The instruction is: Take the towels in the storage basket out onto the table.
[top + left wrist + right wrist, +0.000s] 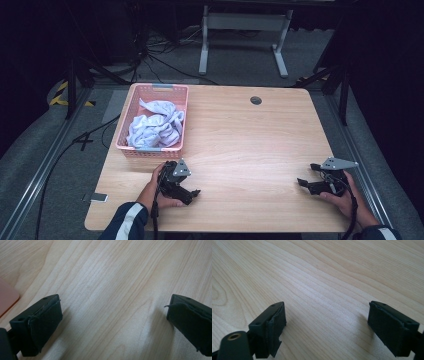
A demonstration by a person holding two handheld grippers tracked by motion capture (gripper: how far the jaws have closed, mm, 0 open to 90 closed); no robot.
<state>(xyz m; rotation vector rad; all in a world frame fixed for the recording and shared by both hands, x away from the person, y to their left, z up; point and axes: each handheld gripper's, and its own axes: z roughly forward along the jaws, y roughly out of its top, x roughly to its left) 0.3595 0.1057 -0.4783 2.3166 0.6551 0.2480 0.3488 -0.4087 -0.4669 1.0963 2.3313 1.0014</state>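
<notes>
High view shows the white cloth (156,126) heaped in the pink basket (129,111) at the tabletop's (250,145) far left, with the left gripper (192,194) just before it and the right gripper (303,183) well apart at the near right. Both sets of fingers (42,322) are spread over bare wood, so the work looks about to begin, and the next move likely calls for the left gripper to reach into the basket. Left gripper view adds a pink corner of that basket at its edge.

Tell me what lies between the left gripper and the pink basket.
Nothing: in the high view, only a short strip of bare table separates the left gripper from the pink basket of white cloths.
</notes>
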